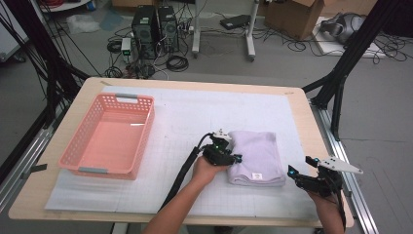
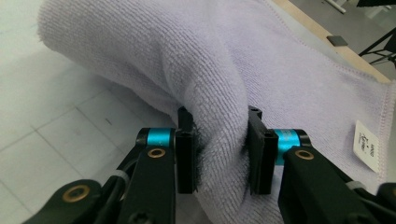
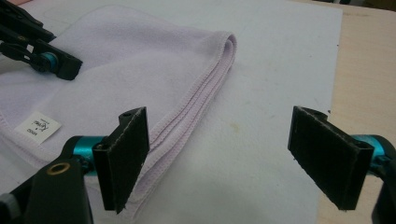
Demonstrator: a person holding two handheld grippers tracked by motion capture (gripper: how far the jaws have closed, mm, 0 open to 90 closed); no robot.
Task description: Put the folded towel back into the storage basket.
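Left gripper [image 2: 219, 154]: jaws closed on a bunched fold at the left edge of the towel [image 1: 258, 156].
Right gripper [image 3: 224, 158]: jaws wide apart, holding nothing, just beside the towel's right edge.
Towel: folded, lying right of centre on the mat [image 1: 185, 117].
Risk: one-sided pinch may let the layers slide and the fold come undone when lifted.
Risk: thick pile may slip from the pads.
Surface: white gridded mat over a wooden table [image 1: 311, 122]; pink basket [image 1: 109, 139] well apart, at the left.
Room: grey floor, loose cables, computer towers [image 1: 156, 31], cardboard boxes.
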